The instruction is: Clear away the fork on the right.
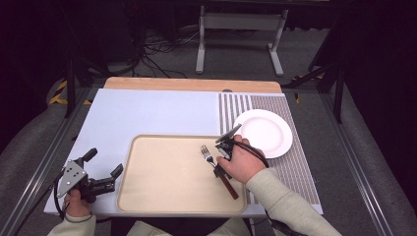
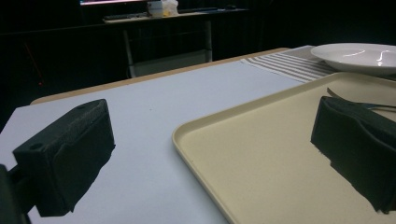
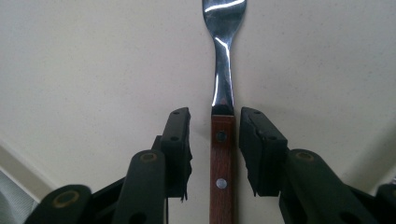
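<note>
On the tray [image 1: 162, 191] (beige): fork [image 3: 222, 140], fingers [image 3: 180, 140] apart.

A white plate [image 1: 263, 132] rests on a striped placemat [image 1: 295, 162], beside a blue mat [image 1: 147, 118].

Looks like a lab or test studio rather than a home. Dark curtained surroundings, loose cables [image 1: 157, 49] on a grey carpeted floor, a metal-framed bench [image 1: 241, 22] beyond the table's far edge, aluminium rails [image 1: 34, 172] along both sides of the table [image 1: 147, 113], yellow-black hazard tape [image 1: 59, 93] by its far left corner.
</note>
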`<action>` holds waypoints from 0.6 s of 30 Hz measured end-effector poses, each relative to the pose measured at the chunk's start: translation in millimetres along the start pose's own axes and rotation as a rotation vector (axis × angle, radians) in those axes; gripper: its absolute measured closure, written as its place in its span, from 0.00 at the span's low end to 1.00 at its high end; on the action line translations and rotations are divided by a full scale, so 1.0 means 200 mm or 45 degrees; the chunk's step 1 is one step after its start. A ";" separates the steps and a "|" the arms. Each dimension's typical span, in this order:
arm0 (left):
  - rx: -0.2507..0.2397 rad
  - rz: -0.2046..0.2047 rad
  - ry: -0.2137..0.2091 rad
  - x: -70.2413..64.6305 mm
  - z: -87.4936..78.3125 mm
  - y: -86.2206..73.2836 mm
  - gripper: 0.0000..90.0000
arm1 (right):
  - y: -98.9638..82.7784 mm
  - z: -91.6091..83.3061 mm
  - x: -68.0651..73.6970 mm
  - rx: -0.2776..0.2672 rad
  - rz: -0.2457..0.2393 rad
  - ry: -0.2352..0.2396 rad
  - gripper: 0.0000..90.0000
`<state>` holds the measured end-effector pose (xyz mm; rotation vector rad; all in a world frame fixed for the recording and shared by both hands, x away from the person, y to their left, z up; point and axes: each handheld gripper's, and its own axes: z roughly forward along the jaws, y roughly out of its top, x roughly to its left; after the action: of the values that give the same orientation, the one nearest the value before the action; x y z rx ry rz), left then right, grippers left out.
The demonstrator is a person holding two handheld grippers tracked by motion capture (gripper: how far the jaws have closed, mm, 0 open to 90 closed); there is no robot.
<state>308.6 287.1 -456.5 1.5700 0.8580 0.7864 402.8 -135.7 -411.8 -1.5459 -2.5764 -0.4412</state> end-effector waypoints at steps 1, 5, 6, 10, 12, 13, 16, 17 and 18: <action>0.000 -0.001 0.000 0.00 0.00 0.00 0.00 | 0.00 0.00 0.00 -0.004 -0.012 -0.013 0.70; -0.001 0.000 0.000 0.00 0.00 0.00 0.00 | 0.00 -0.02 0.00 -0.044 -0.035 -0.016 0.62; -0.001 0.000 0.000 0.00 0.00 0.00 0.00 | 0.00 -0.02 0.00 -0.054 -0.041 -0.017 0.60; -0.001 0.000 0.003 0.00 0.00 0.00 0.00 | 0.00 -0.03 0.00 -0.089 -0.108 -0.022 0.43; -0.001 0.000 0.003 0.00 0.00 0.00 0.00 | 0.00 -0.04 0.00 -0.157 -0.177 -0.011 0.30; -0.002 0.000 0.004 0.00 0.00 0.00 0.00 | 0.01 -0.04 0.00 -0.193 -0.215 -0.005 0.25; -0.003 -0.001 0.006 0.00 -0.01 0.00 0.00 | 0.02 -0.06 0.01 -0.254 -0.302 0.013 0.17; -0.006 -0.003 0.009 0.00 -0.01 0.00 0.00 | 0.03 -0.07 0.01 -0.280 -0.346 0.028 0.15; -0.006 -0.003 0.009 0.00 -0.01 0.00 0.00 | 0.04 -0.08 0.01 -0.290 -0.397 0.044 0.13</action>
<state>307.2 287.5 -456.2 1.5626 0.8619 0.7923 406.7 -135.2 -394.2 -1.1758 -2.8305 -0.8092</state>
